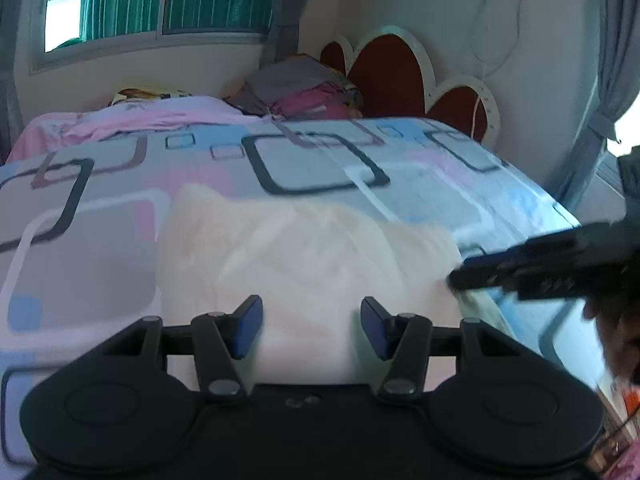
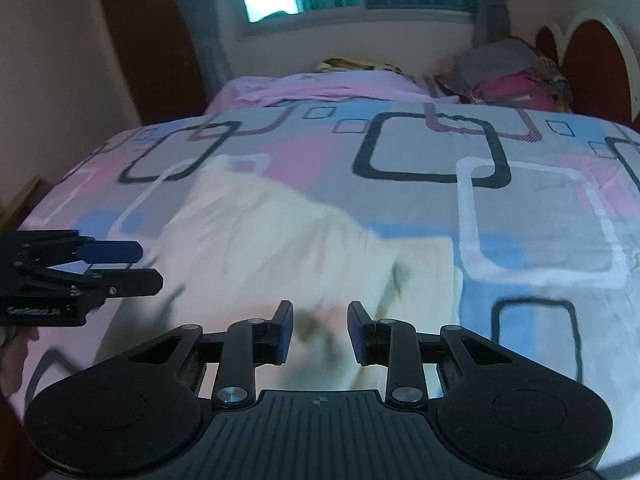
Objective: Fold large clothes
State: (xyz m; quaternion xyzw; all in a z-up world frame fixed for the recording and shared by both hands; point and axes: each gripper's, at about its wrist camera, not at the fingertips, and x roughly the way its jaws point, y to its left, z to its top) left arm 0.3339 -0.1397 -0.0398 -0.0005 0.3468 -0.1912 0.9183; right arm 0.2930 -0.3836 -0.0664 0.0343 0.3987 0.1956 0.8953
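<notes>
A cream garment [image 1: 300,248] lies crumpled on the patterned bed cover [image 1: 80,264]. My left gripper [image 1: 312,312] hovers over its near part, jaws wide apart with nothing between the blue pads. My right gripper [image 1: 460,276] comes in from the right, its tip at the garment's right edge. In the right wrist view the garment [image 2: 260,240] spreads under my right gripper [image 2: 320,316], whose jaws stand a little apart with no cloth pinched between them. My left gripper [image 2: 150,266] shows at the left, open, beside the garment's left edge. The picture is blurred.
A pink blanket [image 1: 140,120] and a pile of clothes [image 1: 304,92] lie at the far end by the heart-shaped headboard [image 1: 384,76]. A window [image 1: 160,0] with grey curtains is behind. The bed's right edge [image 1: 560,208] drops off near a hand [image 1: 616,332].
</notes>
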